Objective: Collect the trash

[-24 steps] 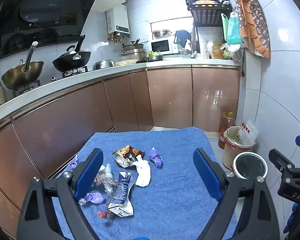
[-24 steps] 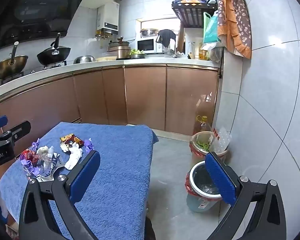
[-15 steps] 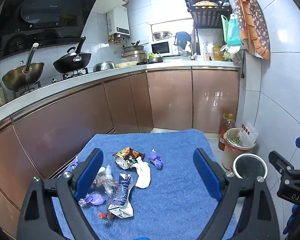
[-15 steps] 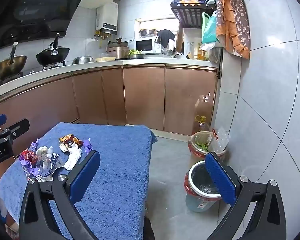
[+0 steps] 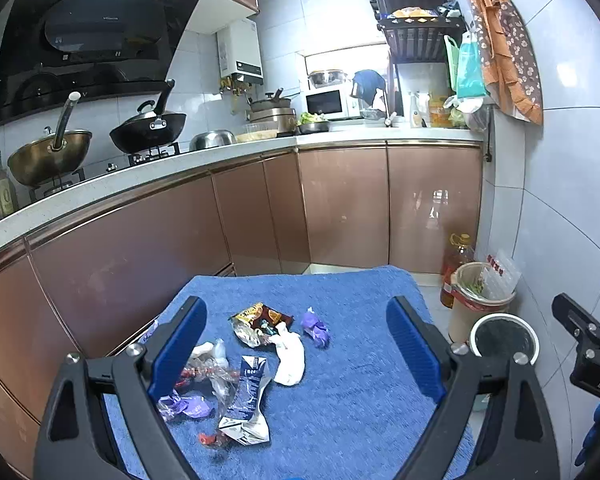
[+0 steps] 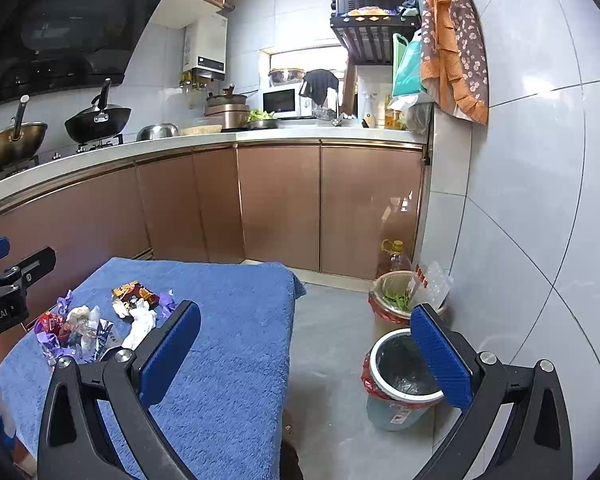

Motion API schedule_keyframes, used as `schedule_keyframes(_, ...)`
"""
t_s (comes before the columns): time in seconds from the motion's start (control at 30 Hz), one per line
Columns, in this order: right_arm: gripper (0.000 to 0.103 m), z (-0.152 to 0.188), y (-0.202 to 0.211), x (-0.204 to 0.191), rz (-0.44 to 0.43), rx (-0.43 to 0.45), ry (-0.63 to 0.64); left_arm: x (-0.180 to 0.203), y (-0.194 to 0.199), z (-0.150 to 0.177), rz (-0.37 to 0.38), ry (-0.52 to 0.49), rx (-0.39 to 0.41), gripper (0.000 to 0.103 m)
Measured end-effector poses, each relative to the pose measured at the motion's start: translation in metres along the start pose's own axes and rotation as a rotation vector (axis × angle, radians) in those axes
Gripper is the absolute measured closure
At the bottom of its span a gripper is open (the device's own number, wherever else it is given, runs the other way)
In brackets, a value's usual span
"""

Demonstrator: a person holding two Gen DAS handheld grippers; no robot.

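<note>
Trash lies on a blue towel-covered table (image 5: 352, 396): a crumpled white tissue (image 5: 290, 358), a brown snack wrapper (image 5: 258, 322), a purple wrapper (image 5: 316, 326), a torn silver-blue carton (image 5: 246, 404) and more purple and red wrappers at the left. My left gripper (image 5: 296, 344) is open and empty above the pile. My right gripper (image 6: 306, 344) is open and empty, between the table (image 6: 236, 344) and a white-rimmed bin with a black liner (image 6: 404, 376) on the floor. The same bin shows in the left wrist view (image 5: 504, 338). The trash pile (image 6: 100, 324) lies left of the right gripper.
A second bin holding green scraps (image 6: 400, 296) and an oil bottle (image 6: 394, 258) stand against the tiled wall on the right. Copper-coloured kitchen cabinets (image 5: 340, 208) run behind the table. The grey floor (image 6: 332, 360) lies between the table and the bins.
Both views have shifted only slightly; the left gripper has eased a little over the pile. Both grippers stay open and the trash lies as before.
</note>
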State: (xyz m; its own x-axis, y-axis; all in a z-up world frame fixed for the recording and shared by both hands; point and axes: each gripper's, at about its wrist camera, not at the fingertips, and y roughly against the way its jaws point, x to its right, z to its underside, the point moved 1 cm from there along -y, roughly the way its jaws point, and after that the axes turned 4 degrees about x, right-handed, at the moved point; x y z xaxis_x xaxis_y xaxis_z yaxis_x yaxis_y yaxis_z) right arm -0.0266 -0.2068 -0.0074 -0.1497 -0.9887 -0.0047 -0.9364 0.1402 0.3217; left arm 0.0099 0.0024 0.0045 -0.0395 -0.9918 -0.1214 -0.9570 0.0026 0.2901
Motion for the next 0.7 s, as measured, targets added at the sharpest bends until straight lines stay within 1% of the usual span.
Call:
schedule_keyframes(0.37,0.0,-0.002,0.001,-0.002,0.014,0.029,0.007,-0.001,-0.005,0.003,-0.003,0.001,0.015,0.011)
schedule_keyframes(0.57,0.0,-0.004,0.0,-0.002,0.02,0.032,0.009,0.001,-0.005,0.003,0.007,-0.005,0.026,0.011)
schedule_keyframes(0.7,0.0,-0.004,-0.002,-0.002,0.024,0.033,0.013,0.002,-0.01,0.006,0.026,-0.007,0.019,0.011)
